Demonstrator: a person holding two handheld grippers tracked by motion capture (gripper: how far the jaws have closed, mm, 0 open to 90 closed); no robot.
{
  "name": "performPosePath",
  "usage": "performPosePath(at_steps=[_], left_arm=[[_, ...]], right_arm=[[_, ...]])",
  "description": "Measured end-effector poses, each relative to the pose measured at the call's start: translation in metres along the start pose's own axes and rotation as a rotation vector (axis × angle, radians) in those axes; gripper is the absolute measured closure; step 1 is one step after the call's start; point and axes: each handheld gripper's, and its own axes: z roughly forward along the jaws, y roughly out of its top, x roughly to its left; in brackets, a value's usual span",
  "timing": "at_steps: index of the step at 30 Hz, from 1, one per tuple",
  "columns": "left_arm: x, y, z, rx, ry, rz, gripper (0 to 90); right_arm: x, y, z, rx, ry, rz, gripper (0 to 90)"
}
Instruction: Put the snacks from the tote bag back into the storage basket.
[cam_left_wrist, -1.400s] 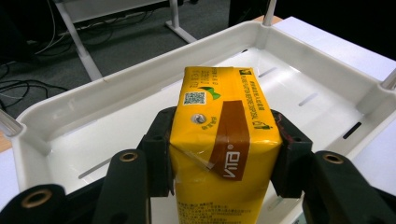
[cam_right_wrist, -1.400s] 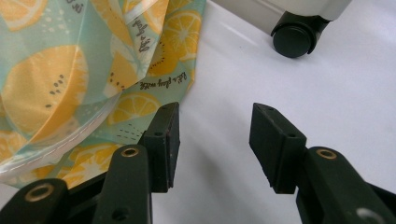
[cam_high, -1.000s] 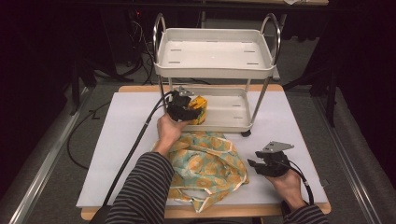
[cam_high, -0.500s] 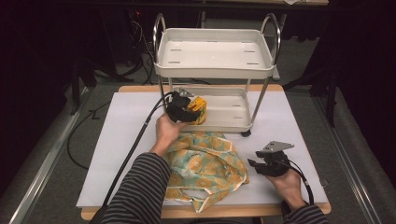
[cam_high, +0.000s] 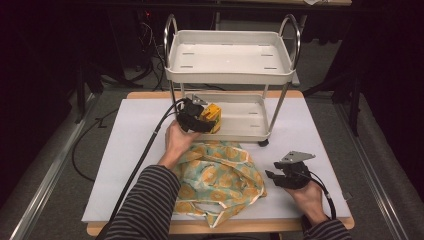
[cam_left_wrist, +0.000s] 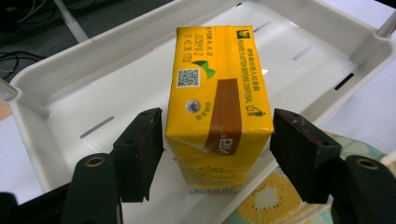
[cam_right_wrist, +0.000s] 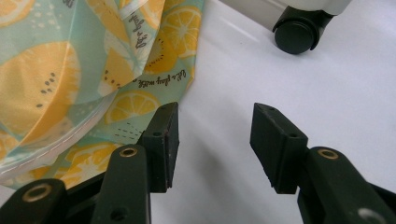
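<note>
The left gripper (cam_left_wrist: 217, 140) is opening its jaws around the yellow carton (cam_left_wrist: 218, 107), a gap showing on both sides. The carton is standing at the near left edge of the cart's lower tray (cam_left_wrist: 116, 88). The right gripper (cam_right_wrist: 212, 140) is hanging open, holding nothing, beside the fruit-print bag (cam_right_wrist: 70, 70).

Yellow carton (cam_high: 212, 117) on cart's lower tray (cam_high: 247, 120)

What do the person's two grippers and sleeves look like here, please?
Both arms wear dark sleeves with thin pale stripes. The left gripper and right gripper have black blocky jaws with brass-ringed screw holes. A black cable trails from the left one; the right carries a grey three-cornered plate.
</note>
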Motion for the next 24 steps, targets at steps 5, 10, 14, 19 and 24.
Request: performPosePath(at_steps=[5, 10, 14, 19, 24], left_arm=[[-0.001, 0.0, -0.006, 0.017, 0.014, 0.026, 35.7], [0.001, -0.003, -0.014, 0.015, 0.019, 0.029, 35.9], [0.0, -0.004, -0.019, 0.006, 0.014, 0.033, 36.6], [0.0, -0.006, -0.025, -0.005, 0.008, 0.038, 37.2], [0.002, -0.009, -0.034, -0.01, 0.017, 0.042, 37.2]], right_arm=[[0.0, 0.0, 0.0, -0.002, -0.001, -0.002, 53.2], [-0.001, 0.0, 0.0, -0.001, 0.003, 0.001, 53.3], [0.0, 0.001, 0.0, -0.005, 0.003, 0.0, 53.3], [-0.001, 0.0, 0.0, -0.006, -0.001, 0.002, 53.5], [0.0, 0.001, 0.0, -0.003, -0.001, 0.006, 53.7]])
